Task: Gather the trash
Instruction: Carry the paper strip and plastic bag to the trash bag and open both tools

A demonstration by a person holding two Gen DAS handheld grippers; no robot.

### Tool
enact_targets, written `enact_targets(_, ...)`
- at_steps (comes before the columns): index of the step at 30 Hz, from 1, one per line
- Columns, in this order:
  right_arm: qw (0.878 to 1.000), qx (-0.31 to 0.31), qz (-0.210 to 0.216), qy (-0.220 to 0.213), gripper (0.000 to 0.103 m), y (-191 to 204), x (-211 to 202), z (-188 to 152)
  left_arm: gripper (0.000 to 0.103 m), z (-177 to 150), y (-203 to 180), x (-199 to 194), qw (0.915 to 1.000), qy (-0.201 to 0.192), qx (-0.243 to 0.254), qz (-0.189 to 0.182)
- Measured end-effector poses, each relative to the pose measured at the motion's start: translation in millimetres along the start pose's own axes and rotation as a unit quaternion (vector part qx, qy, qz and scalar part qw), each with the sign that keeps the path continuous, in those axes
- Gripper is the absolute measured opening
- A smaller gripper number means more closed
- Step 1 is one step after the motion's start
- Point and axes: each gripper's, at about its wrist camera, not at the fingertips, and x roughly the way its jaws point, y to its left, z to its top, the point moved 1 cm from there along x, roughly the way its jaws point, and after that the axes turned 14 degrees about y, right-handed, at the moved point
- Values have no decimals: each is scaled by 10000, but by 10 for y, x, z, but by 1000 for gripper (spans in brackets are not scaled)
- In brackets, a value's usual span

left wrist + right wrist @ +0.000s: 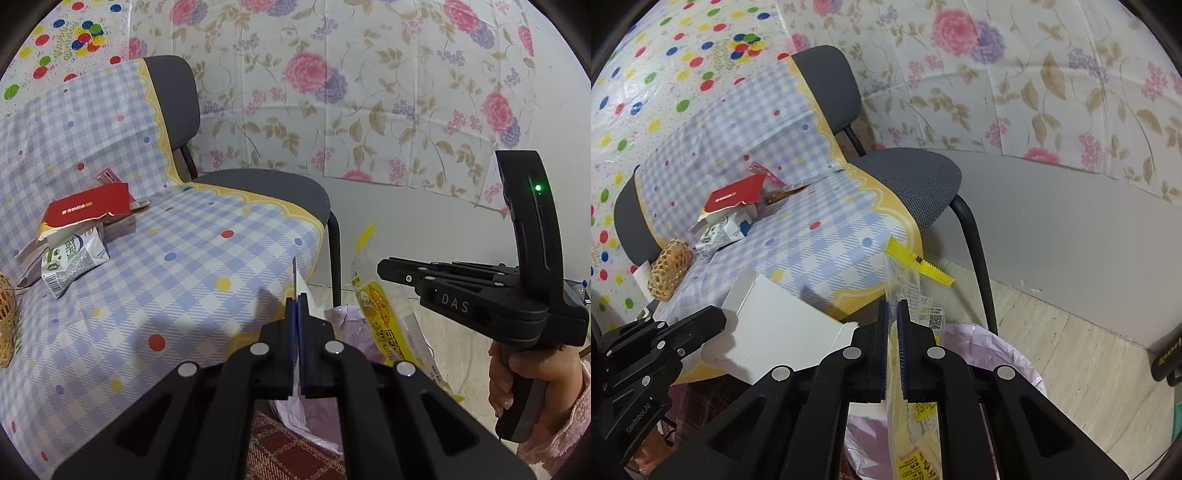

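A white flattened carton (775, 325) is pinched at its edge and hangs tilted over the checkered cloth. A clear and yellow plastic wrapper (908, 291) with printed labels stands upright, its toothed yellow top edge pointing up. Under both lies the pale pink trash bag (993, 350), open, on the floor beside the chair. Further back on the cloth lie a red paper box (88, 208) and, just beside it, a crushed white-green milk carton (72, 258).
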Motion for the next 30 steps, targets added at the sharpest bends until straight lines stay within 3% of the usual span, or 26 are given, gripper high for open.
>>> enact_targets(3,10000,35,-16,29,13,-34,38,12,3,30,26,40,10000,75,-34,-15)
enact_targets(5,10000,50,-37,35,16,-51,45,16,22,40,45,47,9999,89,-71,-24)
enact_targets(7,10000,67,-54,32,19,-55,39,18,33,45,58,32,9999,55,-98,-73)
enact_targets(14,9998,23,-195,-103,23,-3,-107,44,44,64,171,-109,9997,-89,-232,-41)
enact_targets(17,9989,-189,-347,-251,32,126,-229,88,51,52,289,-245,9991,-223,-301,201)
enact_targets(20,9977,-388,-398,-382,41,260,-311,143,51,33,401,-349,9978,-283,-360,484)
enact_targets(24,9958,-666,-438,-447,43,472,-350,245,55,7,672,-464,9928,-360,-687,910)
enact_targets(30,9917,-970,-655,-526,45,855,-287,426,69,-69,1217,-603,9818,-413,-1288,1336)
